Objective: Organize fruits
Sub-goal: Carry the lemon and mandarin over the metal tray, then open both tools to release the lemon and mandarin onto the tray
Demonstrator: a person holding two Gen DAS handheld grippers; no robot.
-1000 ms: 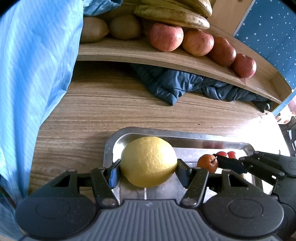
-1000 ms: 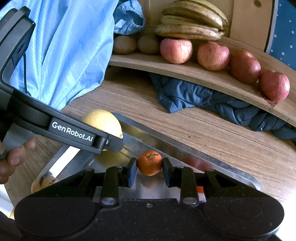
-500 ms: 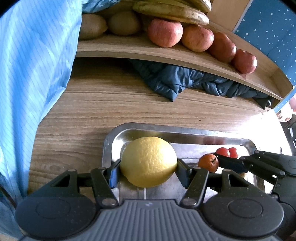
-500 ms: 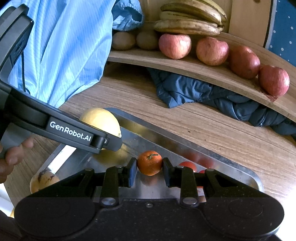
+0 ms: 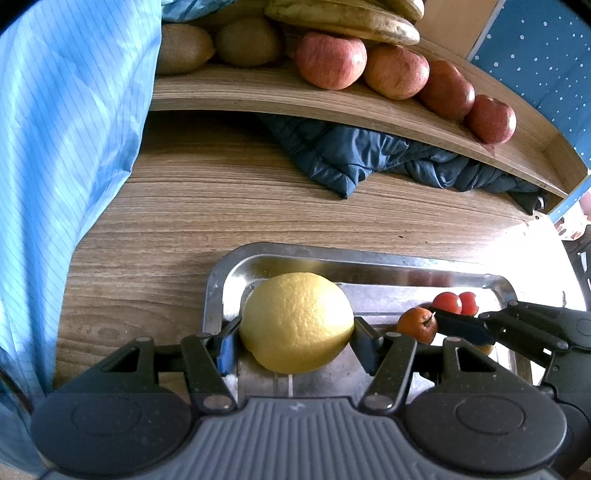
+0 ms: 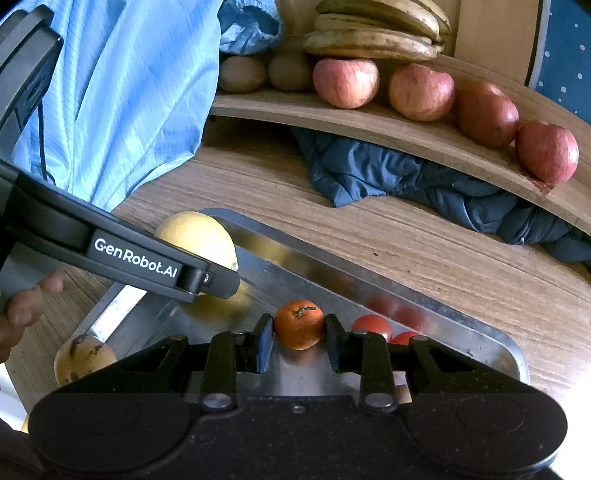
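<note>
The left tool [image 5: 295, 332] grips a large yellow citrus fruit [image 5: 296, 322] between both fingers, above the left end of a steel tray [image 5: 216, 291] that sits on the wooden table [image 5: 221, 206]. The right tool [image 6: 299, 332] is clamped on a small orange mandarin [image 6: 300, 324] over the middle of the same tray, with two red tomatoes [image 6: 371, 326] lying just beside it on the tray floor. A brown-spotted fruit [image 6: 83, 360] lies at the tray's near-left end. On the shelf [image 5: 332, 107] behind, four apples [image 5: 330, 64] stand in a row beside kiwis [image 5: 249, 44], under bananas [image 5: 343, 20].
</note>
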